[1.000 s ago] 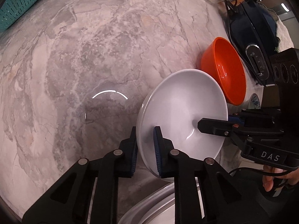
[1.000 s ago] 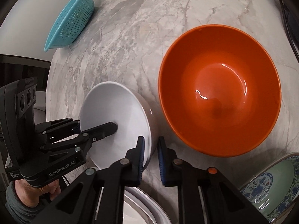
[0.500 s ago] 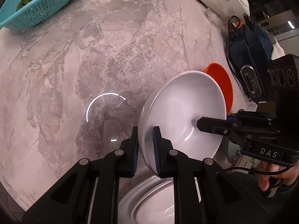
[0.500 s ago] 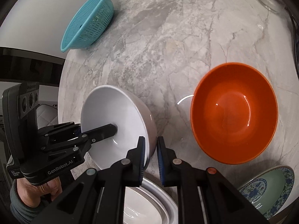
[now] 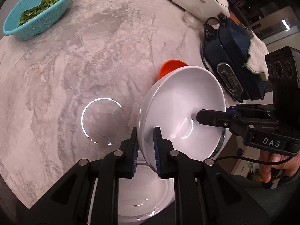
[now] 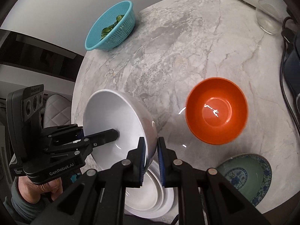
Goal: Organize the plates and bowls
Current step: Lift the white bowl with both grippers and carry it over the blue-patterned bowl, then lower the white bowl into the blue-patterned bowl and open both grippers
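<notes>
A grey-veined marble tabletop [image 5: 78,60] fills both my views; at centre I have the white bowl [image 5: 183,108] tipped on edge and lifted off the surface, its rim pinched on one side by my left gripper [image 5: 145,146] and on the opposite side by my right gripper [image 6: 151,157], both clamped nearly closed on it; directly beneath sits a stack of white plates [image 6: 150,193]; the orange bowl [image 6: 216,110] rests right of centre, a green-and-blue patterned plate [image 6: 249,176] lower right; a teal colander [image 6: 110,28] holding greens sits upper left.
</notes>
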A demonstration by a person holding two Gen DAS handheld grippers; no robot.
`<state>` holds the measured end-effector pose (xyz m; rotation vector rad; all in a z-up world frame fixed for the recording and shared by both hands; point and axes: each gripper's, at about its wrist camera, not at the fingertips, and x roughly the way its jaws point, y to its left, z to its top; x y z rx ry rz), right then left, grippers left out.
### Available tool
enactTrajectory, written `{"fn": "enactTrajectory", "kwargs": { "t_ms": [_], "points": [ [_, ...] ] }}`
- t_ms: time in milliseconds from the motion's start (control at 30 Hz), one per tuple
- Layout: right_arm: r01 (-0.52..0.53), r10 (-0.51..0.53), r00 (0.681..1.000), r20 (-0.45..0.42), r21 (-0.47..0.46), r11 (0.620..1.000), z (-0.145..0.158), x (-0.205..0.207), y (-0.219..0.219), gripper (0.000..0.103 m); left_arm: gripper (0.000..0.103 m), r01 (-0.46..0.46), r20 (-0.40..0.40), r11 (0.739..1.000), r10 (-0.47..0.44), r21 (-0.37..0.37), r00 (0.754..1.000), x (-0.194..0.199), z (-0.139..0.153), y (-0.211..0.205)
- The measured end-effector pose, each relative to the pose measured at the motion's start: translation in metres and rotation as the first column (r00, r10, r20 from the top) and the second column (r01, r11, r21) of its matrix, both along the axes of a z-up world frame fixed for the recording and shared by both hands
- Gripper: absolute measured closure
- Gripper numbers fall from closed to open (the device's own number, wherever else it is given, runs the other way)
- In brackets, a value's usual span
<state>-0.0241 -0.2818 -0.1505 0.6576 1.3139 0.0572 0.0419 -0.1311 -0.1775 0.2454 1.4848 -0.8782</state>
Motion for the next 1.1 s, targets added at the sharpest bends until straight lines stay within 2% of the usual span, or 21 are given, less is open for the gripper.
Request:
{"fn": "enactTrajectory", "kwargs": {
  "t_ms": [233, 467, 767, 1100],
  "points": [
    [0.070, -0.070, 0.997, -0.019, -0.024, 0.997, 0.004, -0.073, -0.043, 0.088, 0.090, 0.051, -0.042, 0.999, -0.051, -0.009, 0.998, -0.080, -0.017, -0.066],
    [0.120, -0.123, 0.989, -0.076, -0.039, 0.992, -0.026, -0.131, -0.088, 0.088, 0.090, 0.073, -0.054, 0.997, -0.071, 0.031, 0.996, -0.137, -0.052, -0.123],
    [0.045, -0.048, 0.993, -0.103, -0.039, 0.998, -0.061, -0.141, -0.107, 0.089, 0.089, 0.017, -0.032, 0.994, -0.014, 0.111, 0.999, -0.164, -0.078, -0.145],
    [-0.013, 0.010, 0.992, -0.127, -0.027, 1.000, -0.080, -0.137, -0.105, 0.089, 0.088, -0.007, -0.036, 0.988, 0.013, 0.155, 0.999, -0.168, -0.104, -0.158]
  ]
}}
